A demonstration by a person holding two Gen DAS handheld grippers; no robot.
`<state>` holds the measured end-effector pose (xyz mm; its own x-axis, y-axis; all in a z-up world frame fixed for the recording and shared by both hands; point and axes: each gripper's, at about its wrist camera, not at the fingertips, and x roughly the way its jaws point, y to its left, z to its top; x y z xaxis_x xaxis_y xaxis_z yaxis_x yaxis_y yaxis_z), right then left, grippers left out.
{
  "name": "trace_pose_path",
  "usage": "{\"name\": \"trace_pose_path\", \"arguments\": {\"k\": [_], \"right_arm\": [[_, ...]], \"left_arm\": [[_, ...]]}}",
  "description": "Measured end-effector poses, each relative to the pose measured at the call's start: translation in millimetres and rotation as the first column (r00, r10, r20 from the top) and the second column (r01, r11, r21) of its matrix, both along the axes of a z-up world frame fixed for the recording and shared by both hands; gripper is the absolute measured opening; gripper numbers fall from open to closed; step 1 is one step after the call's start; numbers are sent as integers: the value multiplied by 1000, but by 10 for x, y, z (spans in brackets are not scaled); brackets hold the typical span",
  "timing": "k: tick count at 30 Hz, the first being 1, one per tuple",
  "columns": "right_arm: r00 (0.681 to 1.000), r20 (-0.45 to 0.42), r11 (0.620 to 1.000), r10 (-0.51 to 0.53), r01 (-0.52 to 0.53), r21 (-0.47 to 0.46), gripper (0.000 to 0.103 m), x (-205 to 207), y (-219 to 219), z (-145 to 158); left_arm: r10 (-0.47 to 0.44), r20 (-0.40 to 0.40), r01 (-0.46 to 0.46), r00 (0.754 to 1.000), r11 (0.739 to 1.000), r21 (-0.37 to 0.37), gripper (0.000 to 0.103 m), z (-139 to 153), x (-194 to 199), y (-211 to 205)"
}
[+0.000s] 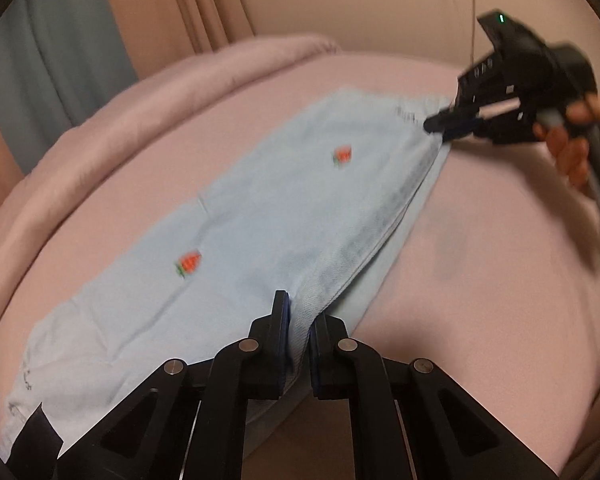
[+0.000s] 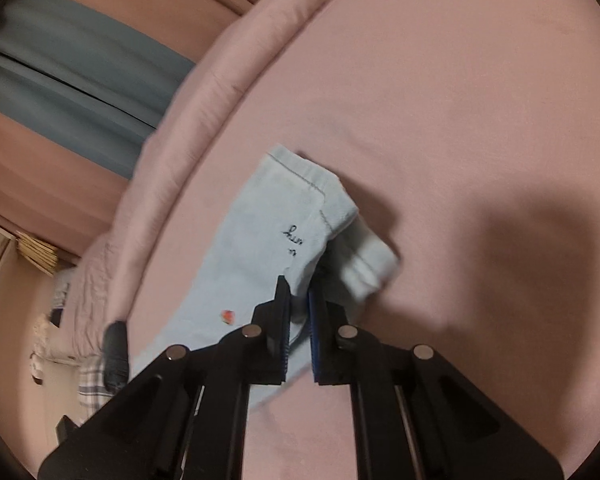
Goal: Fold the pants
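Light blue pants point(image 1: 260, 216) with small red strawberry prints lie folded lengthwise on a pink bed point(image 1: 480, 260). My left gripper point(image 1: 300, 320) is shut on the pants' near folded edge. My right gripper point(image 1: 440, 124) shows at the far end in the left wrist view, shut on the pants' edge there. In the right wrist view my right gripper point(image 2: 299, 300) pinches the blue fabric point(image 2: 260, 248) near the black script print, with the hem end point(image 2: 364, 264) hanging loose and blurred beside it.
A rolled pink blanket point(image 1: 140, 120) runs along the bed's far left side. Blue-grey and peach curtains point(image 1: 52, 60) hang behind. The bed's near edge point(image 1: 300, 432) lies just below my left gripper. Checked cloth point(image 2: 92, 384) and clutter sit off the bed at lower left.
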<state>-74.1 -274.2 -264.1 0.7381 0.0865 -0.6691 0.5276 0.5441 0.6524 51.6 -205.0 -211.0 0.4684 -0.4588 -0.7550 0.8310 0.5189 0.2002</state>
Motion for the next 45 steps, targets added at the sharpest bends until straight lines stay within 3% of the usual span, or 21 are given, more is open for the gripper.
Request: {"name": "trace_pose_path", "arguments": {"k": [3,5,7,8,9,11,14,16,19,21,23,27,28,30,31,32,34,35,39,41,45], "right_arm": [[1000,-19,996,-13,15,89,9,-45,-128,-243],[999,-19,991,-42,44,126,17,-142,-162,-159],[996,-61,995,-73,76,59,24,-258,-162,3],[990,-101,995,-101,100,-16,35,-309,-148,114],[982,-132,988,-135,122,-99,37,-352,-124,220],[990,-92,971,-108,85,-223,38,-358,-20,475],[998,-36,970,59,-66,-233,38,-86,208,632],[989,-31,961,148,-151,-232,38,175,387,631],[968,-83,924,237,-250,-289,31,541,658,502],[951,-183,895,250,-299,-330,30,657,798,326],[926,-262,859,271,-355,-368,25,547,916,99],[916,-236,762,326,-402,-508,25,169,1070,16],[912,-229,764,341,-411,-498,26,127,1044,41],[924,-180,838,337,-381,-390,31,4,828,72],[940,-143,876,309,-340,-342,42,-73,696,77],[963,-85,922,257,-271,-277,55,-185,523,90],[990,3,978,141,-139,-157,67,-385,221,69],[996,31,993,84,-81,-89,68,-494,82,25],[994,82,987,-72,59,152,65,-647,-265,-171],[993,90,986,-82,68,154,65,-565,-245,-119],[998,7,985,-69,67,157,65,-362,-213,-102]], "left_arm": [[7,-30,-7,1000,1000,-16,8,51,22,25],[-6,-83,2,997,999,-41,10,131,37,89],[-24,-124,17,992,998,-60,18,234,13,195],[-35,-138,23,990,996,-87,29,297,-10,256],[-34,-154,16,987,993,-119,45,370,-32,300],[-8,-178,-24,984,983,-181,59,485,44,295],[63,-202,-112,977,964,-242,59,559,235,161],[107,-288,-187,952,946,-266,59,491,384,20],[149,-400,-244,904,950,-197,59,201,518,-160],[153,-338,-205,929,971,-125,59,-11,368,-183],[102,-232,-140,967,979,-150,59,-54,124,-88],[71,-314,-123,947,981,-152,59,30,165,40],[81,-340,-140,937,978,-155,59,81,194,90],[91,-389,-179,917,964,-195,59,198,267,208],[92,-408,-194,908,957,-216,59,253,275,242],[94,-424,-209,901,949,-234,59,300,300,269],[105,-454,-250,885,929,-272,63,394,409,252],[113,-469,-271,876,919,-285,69,421,467,213],[161,-553,-368,817,884,-287,70,379,725,-21],[153,-620,-402,769,870,-284,70,317,815,-148],[116,-716,-448,689,844,-294,70,241,936,-335]]}}
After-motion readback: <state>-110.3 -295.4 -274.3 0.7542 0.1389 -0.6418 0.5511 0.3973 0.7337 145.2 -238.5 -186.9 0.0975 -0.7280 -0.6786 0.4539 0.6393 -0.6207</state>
